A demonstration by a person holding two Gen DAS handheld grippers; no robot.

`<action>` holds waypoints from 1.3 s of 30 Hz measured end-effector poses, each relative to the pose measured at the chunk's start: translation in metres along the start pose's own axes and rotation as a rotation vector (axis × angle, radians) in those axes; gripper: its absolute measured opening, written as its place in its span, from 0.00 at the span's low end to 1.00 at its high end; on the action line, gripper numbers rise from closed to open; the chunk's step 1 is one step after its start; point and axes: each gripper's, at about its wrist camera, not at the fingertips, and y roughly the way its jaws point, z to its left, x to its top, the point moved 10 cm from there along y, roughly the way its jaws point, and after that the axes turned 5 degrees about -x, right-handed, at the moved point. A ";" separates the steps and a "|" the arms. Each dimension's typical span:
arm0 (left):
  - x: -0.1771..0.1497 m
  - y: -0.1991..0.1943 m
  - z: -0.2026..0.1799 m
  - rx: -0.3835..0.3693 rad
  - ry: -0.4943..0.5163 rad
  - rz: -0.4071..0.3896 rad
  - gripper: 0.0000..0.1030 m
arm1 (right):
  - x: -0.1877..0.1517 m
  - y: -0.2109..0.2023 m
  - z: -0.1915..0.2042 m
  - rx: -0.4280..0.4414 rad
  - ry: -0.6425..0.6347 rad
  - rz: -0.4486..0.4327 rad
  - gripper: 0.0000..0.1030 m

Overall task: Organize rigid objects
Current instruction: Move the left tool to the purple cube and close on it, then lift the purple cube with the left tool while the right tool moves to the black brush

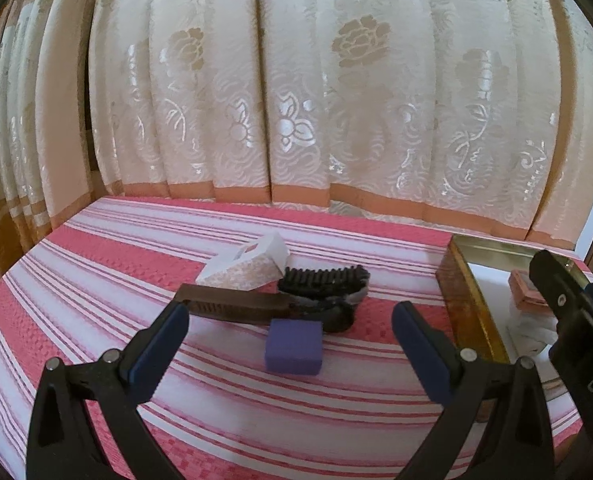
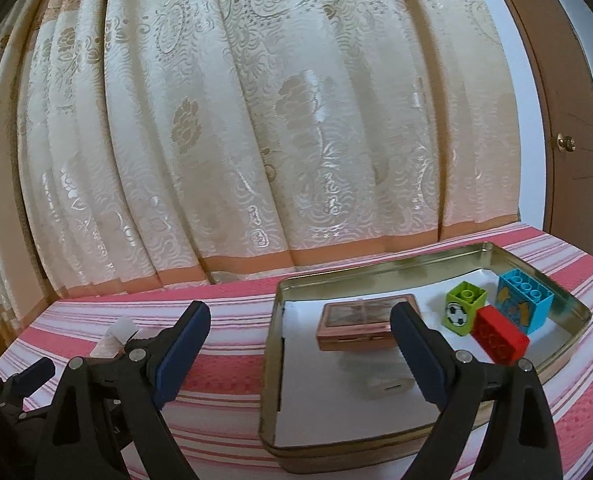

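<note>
My left gripper (image 1: 290, 318) stands open above the striped cloth, empty. Just ahead of it lie a purple block (image 1: 293, 345), a dark folding comb (image 1: 236, 304), a black hair clip (image 1: 323, 280) and a small white patterned box (image 1: 248, 263). To the right sits the gold tin (image 1: 462, 300). My right gripper (image 2: 300, 320) is open too, nothing between its fingers, hovering at the tin (image 2: 274, 364). Inside lie a pink compact case (image 2: 356, 322), a green block (image 2: 462, 307), a red block (image 2: 498, 340), a blue block (image 2: 526, 300) and a small white item (image 2: 388, 387).
A cream flowered curtain (image 1: 296, 100) hangs right behind the striped surface (image 1: 96, 264). A brown door (image 2: 568, 120) with a knob stands at the far right. The other gripper shows at the right edge of the left wrist view.
</note>
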 end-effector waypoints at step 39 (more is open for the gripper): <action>-0.042 0.048 0.029 -0.123 -0.098 0.316 0.39 | -0.018 0.014 0.011 0.058 -0.023 0.106 0.90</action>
